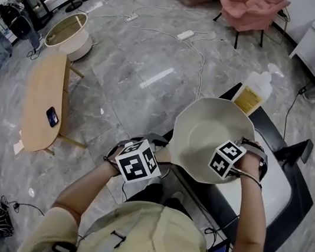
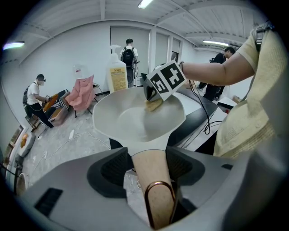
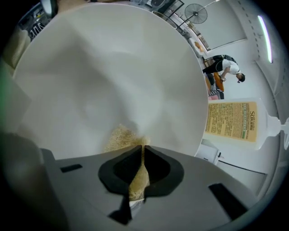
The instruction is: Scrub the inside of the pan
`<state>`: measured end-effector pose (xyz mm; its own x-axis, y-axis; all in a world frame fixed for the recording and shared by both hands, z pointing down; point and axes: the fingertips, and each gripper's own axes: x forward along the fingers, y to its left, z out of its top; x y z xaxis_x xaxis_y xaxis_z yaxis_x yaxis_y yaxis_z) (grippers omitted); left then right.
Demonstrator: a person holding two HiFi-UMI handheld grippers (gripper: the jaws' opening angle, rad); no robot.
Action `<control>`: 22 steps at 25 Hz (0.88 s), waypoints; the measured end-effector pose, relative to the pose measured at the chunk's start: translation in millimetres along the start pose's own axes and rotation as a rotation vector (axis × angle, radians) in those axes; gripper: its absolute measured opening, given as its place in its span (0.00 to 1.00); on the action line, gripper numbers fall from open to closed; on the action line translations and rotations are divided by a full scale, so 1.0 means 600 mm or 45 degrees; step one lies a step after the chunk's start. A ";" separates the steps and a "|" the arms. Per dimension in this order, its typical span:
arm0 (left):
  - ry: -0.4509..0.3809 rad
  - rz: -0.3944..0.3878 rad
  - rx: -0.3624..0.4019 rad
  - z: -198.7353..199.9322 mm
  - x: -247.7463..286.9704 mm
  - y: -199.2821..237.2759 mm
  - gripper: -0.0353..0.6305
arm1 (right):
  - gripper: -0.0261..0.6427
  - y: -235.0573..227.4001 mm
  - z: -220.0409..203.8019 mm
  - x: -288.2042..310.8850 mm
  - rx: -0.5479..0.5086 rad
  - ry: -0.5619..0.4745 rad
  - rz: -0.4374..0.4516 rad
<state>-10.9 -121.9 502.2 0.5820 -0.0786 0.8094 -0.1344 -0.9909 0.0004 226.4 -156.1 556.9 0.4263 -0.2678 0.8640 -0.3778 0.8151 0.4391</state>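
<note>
The left gripper point(image 2: 151, 168) is clamping the tan handle point(image 2: 152, 178) of the white pan point(image 1: 204, 130), which is tilting above a dark counter point(image 1: 291, 202). The right gripper point(image 3: 141, 153) is pinching what looks like a fibrous scouring pad point(image 3: 121, 137) and pressing it against the pan's inside.

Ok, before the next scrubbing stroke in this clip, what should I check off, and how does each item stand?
1. Jaws of the left gripper shut on the pan handle: ok.
2. Jaws of the right gripper shut on the scrub pad: ok.
3. Scrub pad against the inside of the pan: ok.
4. Scrub pad wet: cannot tell.
5. Inside of the pan clean all over: cannot tell.
</note>
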 end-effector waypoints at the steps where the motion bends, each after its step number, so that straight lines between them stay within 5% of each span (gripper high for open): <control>1: 0.001 0.001 0.000 0.000 0.000 0.000 0.47 | 0.09 0.008 -0.001 -0.003 -0.019 -0.003 0.030; 9: 0.006 0.006 -0.006 0.001 0.002 0.000 0.47 | 0.09 0.075 0.012 -0.031 -0.150 -0.057 0.236; 22: 0.014 0.016 -0.014 0.001 0.002 0.000 0.46 | 0.09 0.152 0.100 -0.088 -0.193 -0.343 0.484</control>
<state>-9.9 -121.9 503.1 0.5712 -0.0897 0.8159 -0.1505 -0.9886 -0.0033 120.2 -98.3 565.8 0.0462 -0.0435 0.9980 -0.3331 0.9412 0.0565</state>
